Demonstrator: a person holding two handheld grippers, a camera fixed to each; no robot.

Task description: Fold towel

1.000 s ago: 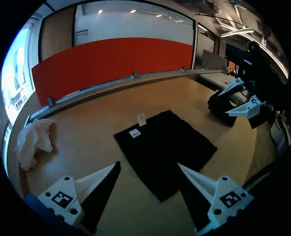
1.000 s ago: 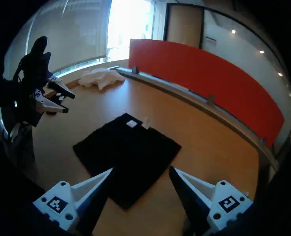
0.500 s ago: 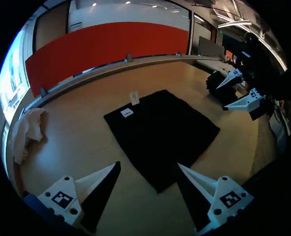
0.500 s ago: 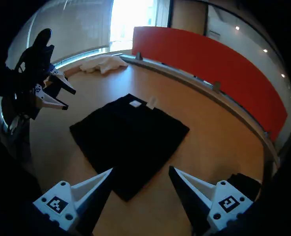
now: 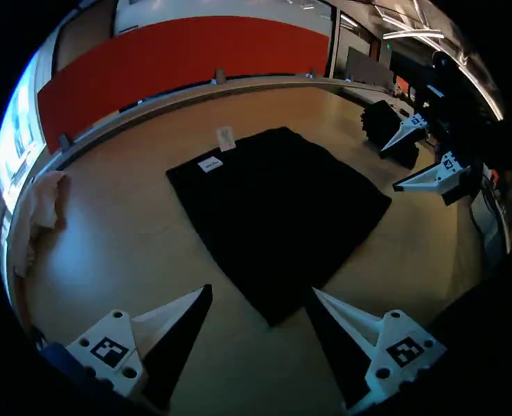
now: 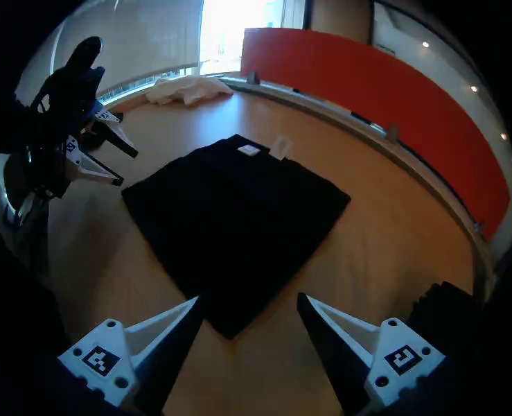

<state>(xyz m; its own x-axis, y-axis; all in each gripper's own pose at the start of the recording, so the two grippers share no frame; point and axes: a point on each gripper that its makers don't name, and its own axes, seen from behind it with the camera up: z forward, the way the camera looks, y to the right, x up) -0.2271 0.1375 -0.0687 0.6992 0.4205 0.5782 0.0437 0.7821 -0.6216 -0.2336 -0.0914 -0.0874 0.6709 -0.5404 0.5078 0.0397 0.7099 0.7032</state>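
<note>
A black towel lies flat on the wooden table, with white tags at its far corner. In the left gripper view my left gripper stands open just above the towel's near corner, nothing between its fingers. My right gripper shows at the right of that view, held over the table beyond the towel's right edge. In the right gripper view the same towel spreads ahead, its near corner just in front of my open right gripper. The left gripper appears there at the left, open, beside the towel's left corner.
A crumpled white cloth lies at the table's far edge by the window. A dark folded pile sits near the right gripper. A red partition with a rail borders the table.
Both grippers have come down and forward toward the towel, which now looms larger in both views. Neither gripper has changed its opening; the towel lies as before.
</note>
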